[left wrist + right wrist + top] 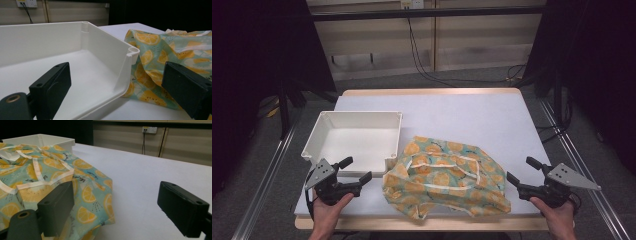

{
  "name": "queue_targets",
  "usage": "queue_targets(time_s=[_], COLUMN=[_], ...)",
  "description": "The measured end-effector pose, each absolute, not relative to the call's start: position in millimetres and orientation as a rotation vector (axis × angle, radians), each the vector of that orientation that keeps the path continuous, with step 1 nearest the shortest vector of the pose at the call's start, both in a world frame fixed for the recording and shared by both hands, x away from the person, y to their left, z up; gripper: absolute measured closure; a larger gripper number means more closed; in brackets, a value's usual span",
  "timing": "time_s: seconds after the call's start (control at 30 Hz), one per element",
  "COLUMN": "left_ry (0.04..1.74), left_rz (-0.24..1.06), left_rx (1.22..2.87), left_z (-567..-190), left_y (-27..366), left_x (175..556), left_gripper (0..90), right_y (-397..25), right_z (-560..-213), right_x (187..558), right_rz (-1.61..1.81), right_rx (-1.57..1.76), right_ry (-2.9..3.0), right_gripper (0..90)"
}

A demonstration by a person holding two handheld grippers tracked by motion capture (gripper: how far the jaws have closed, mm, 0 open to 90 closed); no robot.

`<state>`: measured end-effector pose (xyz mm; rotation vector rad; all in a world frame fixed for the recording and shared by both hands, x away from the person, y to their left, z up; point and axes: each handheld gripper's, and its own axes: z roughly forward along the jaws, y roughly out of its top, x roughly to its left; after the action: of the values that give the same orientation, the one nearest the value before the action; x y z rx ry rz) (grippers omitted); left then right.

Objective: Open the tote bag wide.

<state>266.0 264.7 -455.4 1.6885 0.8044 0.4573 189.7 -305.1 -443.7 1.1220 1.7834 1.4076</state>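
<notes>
A crumpled cloth (446, 176) printed with orange slices on a pale green ground, edged with white trim, lies on the white-topped table (472, 115). It serves as the landmark for everything else. Its left edge touches, or very nearly touches, the near right corner of a white plastic tray (319, 131); from the high view the contact is hard to judge, though the left gripper view shows the fabric pressed up close beside that corner. The tray sits to the left of the cloth and slightly farther back, upright and empty.

The left gripper (359, 170) is held just left of the cloth, in front of the tray's near wall, with its jaws spread wide and holding nothing. In its own view the tray corner stands between the two jaws.

The right gripper (519, 170) hovers just right of the cloth, near its right edge but apart from it. Its jaws are likewise spread wide, with nothing between them except bare table and the cloth's edge.
</notes>
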Motion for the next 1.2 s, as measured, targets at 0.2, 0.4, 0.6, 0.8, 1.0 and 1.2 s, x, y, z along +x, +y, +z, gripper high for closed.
queue_targets(time_s=[0.2, 0.4, 0.6, 0.8, 1.0, 1.2], left_ry=[0.831, 0.835, 0.829, 0.796, 0.796, 0.785], left_rz=[0.454, 0.436, 0.433, 0.415, 0.410, 0.406], left_rx=[1.683, 1.695, 1.712, 1.737, 1.735, 1.754], left_z=[-456, -457, -457, -457, -457, -458], left_y=[268, 267, 265, 264, 261, 258], left_x=[268, 269, 270, 268, 265, 266], left_gripper=[8.7, 13.9, 13.1, 12.8, 12.8, 13.2], right_y=[-304, -297, -287, -275, -255, -230], right_z=[-443, -437, -429, -421, -414, -410], right_x=[191, 190, 188, 184, 181, 184], right_rz=[1.408, 1.445, 1.491, 1.544, 1.573, 1.578], right_rx=[1.153, 1.126, 1.099, 1.041, 0.968, 0.881], right_ry=[1.818, 1.867, 1.955, 2.032, 2.114, 2.224], right_gripper=[19.7, 26.3, 30.4, 39.4, 51.2, 58.7])
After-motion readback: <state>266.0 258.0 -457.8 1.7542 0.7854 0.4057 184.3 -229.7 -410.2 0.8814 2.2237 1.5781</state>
